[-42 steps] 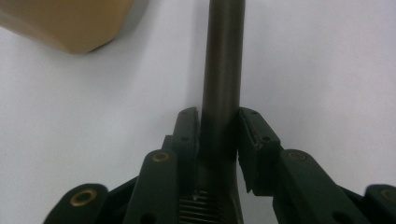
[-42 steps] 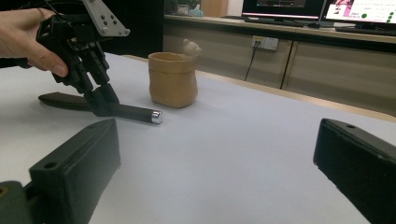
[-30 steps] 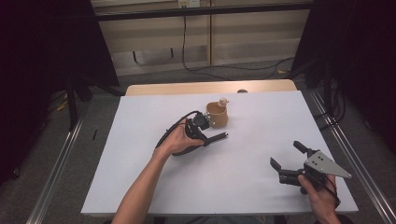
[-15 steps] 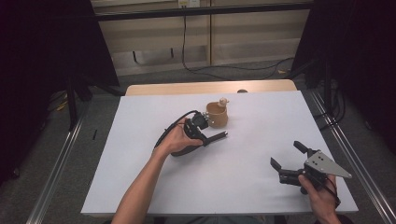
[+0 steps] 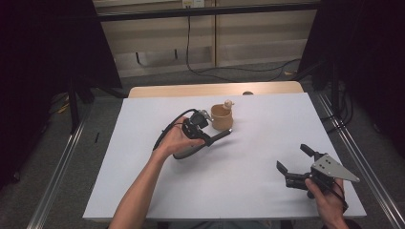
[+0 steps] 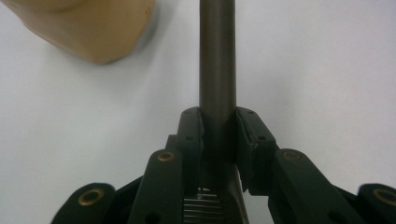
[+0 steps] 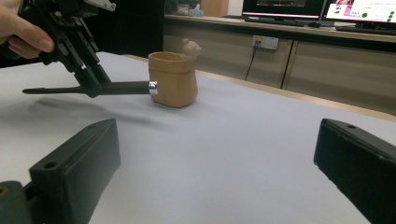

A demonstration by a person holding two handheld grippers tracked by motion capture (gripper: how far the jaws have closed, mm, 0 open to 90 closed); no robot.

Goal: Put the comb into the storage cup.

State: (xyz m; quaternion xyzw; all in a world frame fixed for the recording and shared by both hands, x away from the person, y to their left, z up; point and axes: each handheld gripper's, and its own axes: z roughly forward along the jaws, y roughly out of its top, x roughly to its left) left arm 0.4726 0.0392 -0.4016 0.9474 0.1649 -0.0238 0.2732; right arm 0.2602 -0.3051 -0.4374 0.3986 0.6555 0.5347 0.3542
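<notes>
A tan cup [image 5: 221, 117] with a small bear figure on its rim stands upright on the white table [image 5: 143, 191], back of centre. My left gripper [image 5: 206, 139] hovers just left of the cup, shut on a dark pen [image 5: 220, 136]. The pen's silver-tipped end lies close beside the cup's base. In the left gripper view the pen [image 6: 217, 56] runs straight out between the jaws, with the cup [image 6: 93, 28] at upper left. My right gripper [image 5: 291, 156] sits open and holding nothing near the front right. It faces the cup [image 7: 173, 79] and the pen [image 7: 126, 87].
A wooden strip [image 5: 215, 89] borders the table's far edge. Metal rails [image 5: 57, 167] run along both sides on the floor. Cabinets and monitors [image 7: 280, 9] stand beyond the table. Cables [image 5: 200, 67] lie on the floor behind.
</notes>
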